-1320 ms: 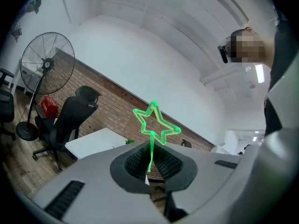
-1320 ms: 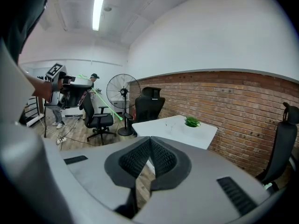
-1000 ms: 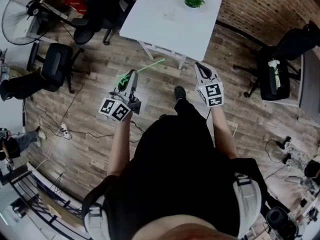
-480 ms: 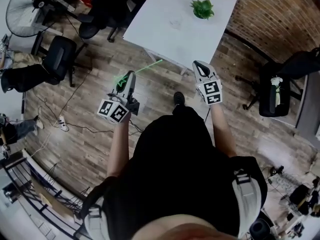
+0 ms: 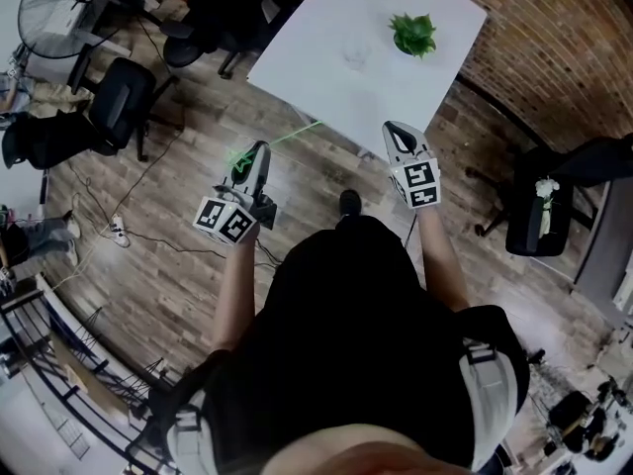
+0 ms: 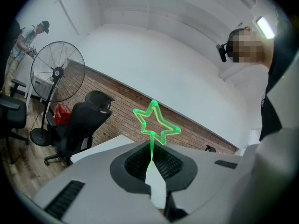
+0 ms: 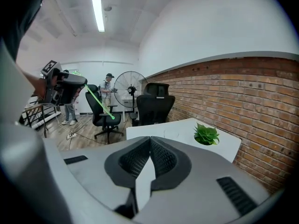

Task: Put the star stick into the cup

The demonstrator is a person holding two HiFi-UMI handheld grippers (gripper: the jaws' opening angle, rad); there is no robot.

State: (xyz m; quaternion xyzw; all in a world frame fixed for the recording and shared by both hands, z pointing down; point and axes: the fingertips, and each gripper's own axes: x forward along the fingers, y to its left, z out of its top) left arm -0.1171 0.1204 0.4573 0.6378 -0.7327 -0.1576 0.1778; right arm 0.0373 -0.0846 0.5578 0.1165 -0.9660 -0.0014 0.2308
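Note:
My left gripper (image 5: 257, 150) is shut on the green star stick (image 5: 293, 134), held at chest height over the wooden floor. In the left gripper view the star outline (image 6: 156, 123) stands just past the shut jaws (image 6: 151, 154). The thin shaft slants toward the white table (image 5: 326, 82). In the right gripper view the stick (image 7: 99, 102) shows at the left, ending in a small ball. A faint clear cup (image 7: 170, 134) seems to stand on the table (image 7: 224, 143), also dimly seen in the head view (image 5: 354, 57). My right gripper (image 5: 394, 130) is shut with nothing in it (image 7: 150, 143).
A small green potted plant (image 5: 413, 33) sits on the table's far side by the brick wall (image 7: 243, 97). Black office chairs (image 5: 121, 107) and a standing fan (image 5: 59, 3) stand to the left; another chair (image 5: 539, 201) is at the right. Cables lie on the floor (image 5: 129, 236).
The table and plant have slid right in the head view as the head camera has shifted. Both grippers keep their pose, the left still shut on the stick.

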